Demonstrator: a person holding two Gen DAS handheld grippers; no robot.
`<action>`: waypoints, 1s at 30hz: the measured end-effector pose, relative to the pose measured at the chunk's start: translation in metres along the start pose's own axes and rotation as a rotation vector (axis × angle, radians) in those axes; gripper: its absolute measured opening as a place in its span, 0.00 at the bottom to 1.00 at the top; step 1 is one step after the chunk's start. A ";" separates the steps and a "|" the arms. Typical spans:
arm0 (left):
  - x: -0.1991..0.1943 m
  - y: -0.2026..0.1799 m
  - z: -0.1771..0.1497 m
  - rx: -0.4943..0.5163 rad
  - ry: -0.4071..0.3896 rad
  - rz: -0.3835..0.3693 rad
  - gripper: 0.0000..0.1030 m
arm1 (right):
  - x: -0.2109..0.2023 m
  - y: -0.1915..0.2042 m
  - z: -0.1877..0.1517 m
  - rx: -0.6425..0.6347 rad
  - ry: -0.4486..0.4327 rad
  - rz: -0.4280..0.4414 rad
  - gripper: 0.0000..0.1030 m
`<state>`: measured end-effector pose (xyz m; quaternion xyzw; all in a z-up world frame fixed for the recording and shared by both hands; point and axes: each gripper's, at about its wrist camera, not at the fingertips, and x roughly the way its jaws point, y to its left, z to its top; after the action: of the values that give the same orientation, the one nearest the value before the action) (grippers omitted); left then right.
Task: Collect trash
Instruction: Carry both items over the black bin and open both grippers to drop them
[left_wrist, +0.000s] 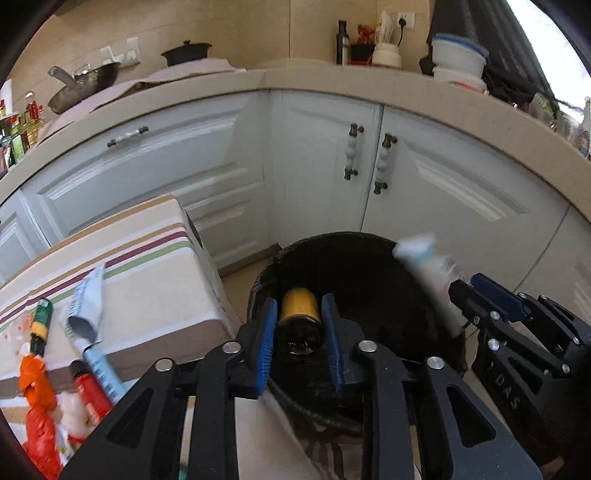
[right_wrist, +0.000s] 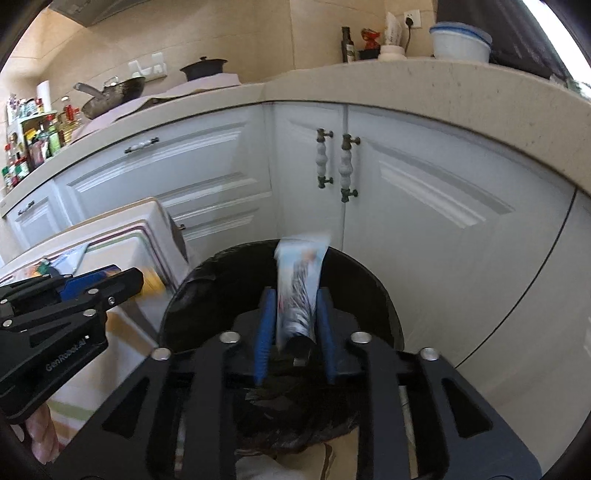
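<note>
Over the bin (left_wrist: 354, 266), both hand-held grippers stand parted around bottle (left_wrist: 298, 308) and tube (right_wrist: 301, 291)

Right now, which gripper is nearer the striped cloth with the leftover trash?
Left. The left gripper, a yellow-capped bottle between its jaws, hangs over the bin right beside the striped cloth. The right gripper, with a tube, is over the bin's far side.
</note>
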<state>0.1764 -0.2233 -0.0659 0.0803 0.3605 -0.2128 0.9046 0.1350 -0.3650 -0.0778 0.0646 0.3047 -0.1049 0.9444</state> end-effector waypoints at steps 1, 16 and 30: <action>0.005 -0.001 0.002 0.002 0.009 0.005 0.42 | 0.006 -0.002 0.000 -0.003 0.006 -0.007 0.29; -0.006 0.005 0.002 -0.016 -0.006 0.021 0.63 | 0.000 -0.009 0.003 0.029 0.004 -0.036 0.48; -0.094 0.071 -0.039 -0.098 -0.069 0.133 0.68 | -0.057 0.062 -0.012 -0.001 0.010 0.076 0.48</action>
<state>0.1225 -0.1175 -0.0297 0.0521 0.3329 -0.1372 0.9315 0.0978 -0.2932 -0.0499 0.0764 0.3066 -0.0684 0.9463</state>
